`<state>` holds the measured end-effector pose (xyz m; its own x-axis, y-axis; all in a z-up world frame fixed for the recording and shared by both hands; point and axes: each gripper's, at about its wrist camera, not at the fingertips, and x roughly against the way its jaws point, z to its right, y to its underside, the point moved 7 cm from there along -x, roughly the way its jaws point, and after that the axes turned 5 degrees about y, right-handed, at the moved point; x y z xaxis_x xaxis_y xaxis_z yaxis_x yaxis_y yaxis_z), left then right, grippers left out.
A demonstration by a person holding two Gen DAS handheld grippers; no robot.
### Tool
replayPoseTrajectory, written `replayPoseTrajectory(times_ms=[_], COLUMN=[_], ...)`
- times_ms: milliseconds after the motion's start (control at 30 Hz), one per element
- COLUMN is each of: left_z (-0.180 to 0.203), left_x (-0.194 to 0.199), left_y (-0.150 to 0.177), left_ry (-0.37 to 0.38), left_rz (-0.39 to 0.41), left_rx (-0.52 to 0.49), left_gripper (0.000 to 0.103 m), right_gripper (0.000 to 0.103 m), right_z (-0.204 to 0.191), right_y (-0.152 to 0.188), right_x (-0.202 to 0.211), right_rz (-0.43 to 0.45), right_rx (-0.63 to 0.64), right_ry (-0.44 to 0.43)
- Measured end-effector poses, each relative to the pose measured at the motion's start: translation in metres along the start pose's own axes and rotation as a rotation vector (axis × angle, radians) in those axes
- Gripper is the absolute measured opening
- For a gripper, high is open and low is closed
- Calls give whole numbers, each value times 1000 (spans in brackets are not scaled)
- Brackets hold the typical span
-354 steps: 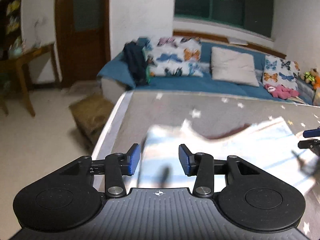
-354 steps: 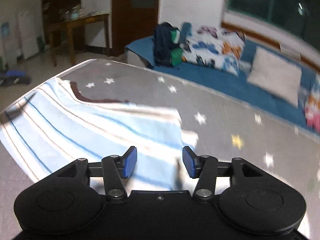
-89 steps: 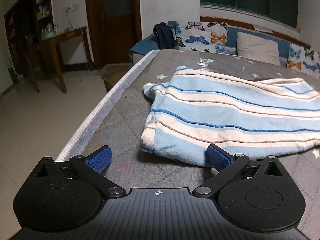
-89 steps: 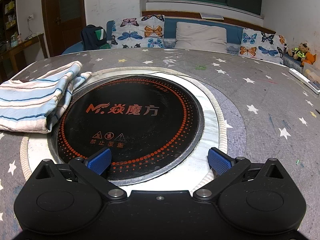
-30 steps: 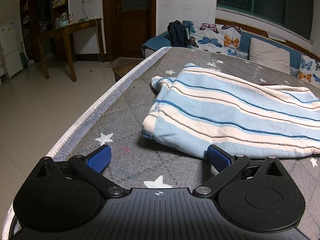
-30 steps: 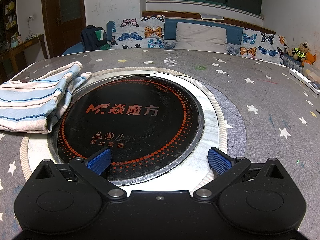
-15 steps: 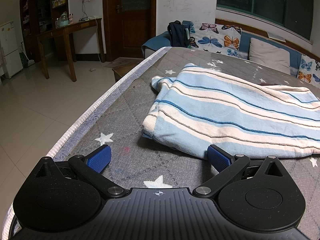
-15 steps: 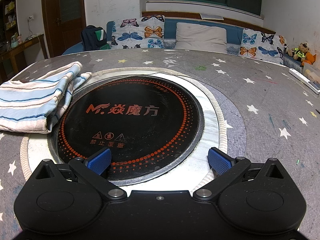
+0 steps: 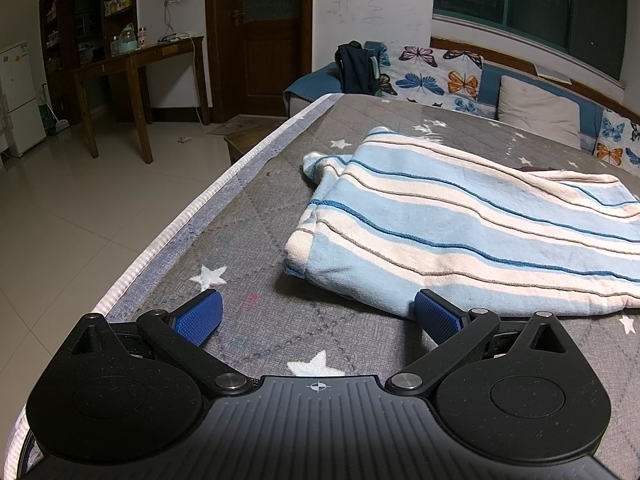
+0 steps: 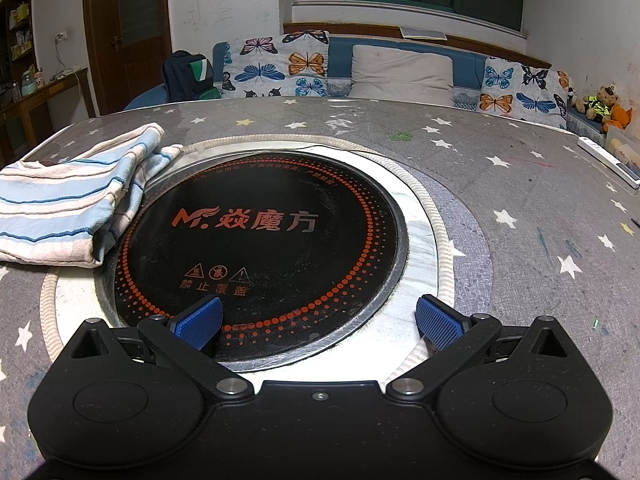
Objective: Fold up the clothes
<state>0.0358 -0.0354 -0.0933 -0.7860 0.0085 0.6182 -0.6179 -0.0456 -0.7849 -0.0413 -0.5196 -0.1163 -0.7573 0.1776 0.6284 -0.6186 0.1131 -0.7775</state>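
A folded garment (image 9: 460, 224) with light blue, white and dark blue stripes lies on the grey star-patterned table (image 9: 256, 208), ahead and right of my left gripper (image 9: 318, 318). That gripper is wide open and empty, low over the table near its left edge. In the right wrist view the same garment (image 10: 68, 204) lies at the left, its edge overlapping the rim of a round black cooktop (image 10: 260, 248). My right gripper (image 10: 318, 320) is wide open and empty at the cooktop's near rim.
The table's left edge (image 9: 172, 236) drops to a tiled floor. A sofa with butterfly cushions (image 10: 280, 64) and a dark backpack (image 10: 186, 76) stands behind the table. A white remote (image 10: 608, 160) lies at the table's far right. A wooden desk (image 9: 136, 64) stands at the left.
Over the last second nothing has visibly moved. Much earlier the garment lay spread out and both grippers were narrower over it; now it lies folded and both are wide open.
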Motion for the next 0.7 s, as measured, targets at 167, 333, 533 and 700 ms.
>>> replayPoseTrajectory(times_ms=[167, 333, 533, 700], left_z=[0, 0, -2, 0], left_x=[0, 0, -1, 0], left_y=[0, 0, 0, 0], left_ry=[0, 0, 0, 0], left_rz=[0, 0, 0, 0], left_rx=[0, 0, 0, 1], left_gripper=[103, 103, 103, 103], right_gripper=[103, 103, 103, 103], right_z=[0, 0, 1, 0], right_y=[0, 0, -1, -1], right_x=[0, 0, -1, -1], right_rz=[0, 0, 1, 0], right_rx=[-1, -1, -1, -1], right_ry=[0, 1, 0, 1])
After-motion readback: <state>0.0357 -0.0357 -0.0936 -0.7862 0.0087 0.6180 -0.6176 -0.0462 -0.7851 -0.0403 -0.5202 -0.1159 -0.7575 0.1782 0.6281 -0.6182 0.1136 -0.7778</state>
